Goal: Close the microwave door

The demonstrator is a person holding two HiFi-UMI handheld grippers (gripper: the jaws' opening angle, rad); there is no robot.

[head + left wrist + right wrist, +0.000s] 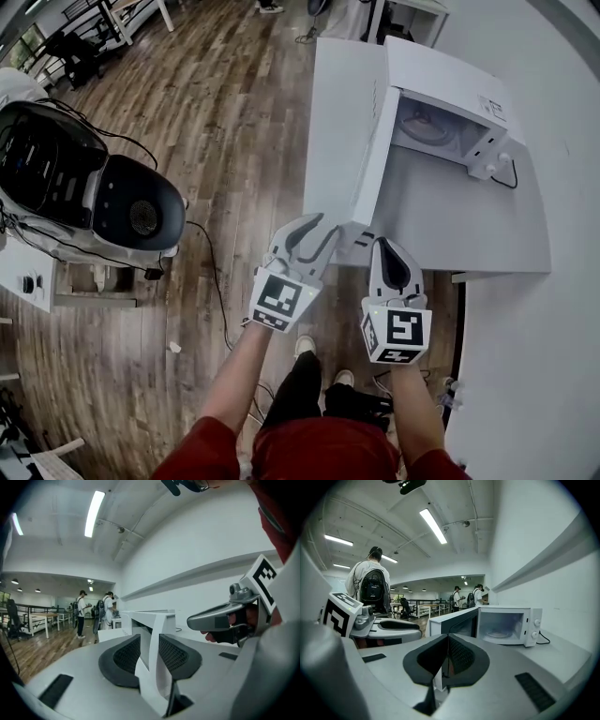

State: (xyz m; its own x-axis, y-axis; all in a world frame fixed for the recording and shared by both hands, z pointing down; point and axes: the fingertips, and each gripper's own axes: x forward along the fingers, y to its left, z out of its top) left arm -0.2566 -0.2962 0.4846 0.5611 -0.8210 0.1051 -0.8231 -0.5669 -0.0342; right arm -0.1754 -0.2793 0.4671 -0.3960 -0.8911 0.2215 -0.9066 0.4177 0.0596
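The white microwave (441, 122) stands on a white table (469, 225) with its door (370, 159) swung wide open toward me. My left gripper (311, 234) is open at the door's free end. In the left gripper view the door's white edge (154, 634) shows in the gap of the left gripper (151, 660), and I cannot tell whether a pad touches it. My right gripper (389, 246) is shut and empty, just right of the door's end above the table's front part. The right gripper view shows the right gripper (447, 656), the lit cavity (506, 625) and the door (457, 623).
A black and white machine (84, 187) with cables stands on the wooden floor at the left. The microwave's cord (511, 173) lies on the table by the wall. People stand far off in the room (82, 611), and one with a backpack (372, 585) is nearer.
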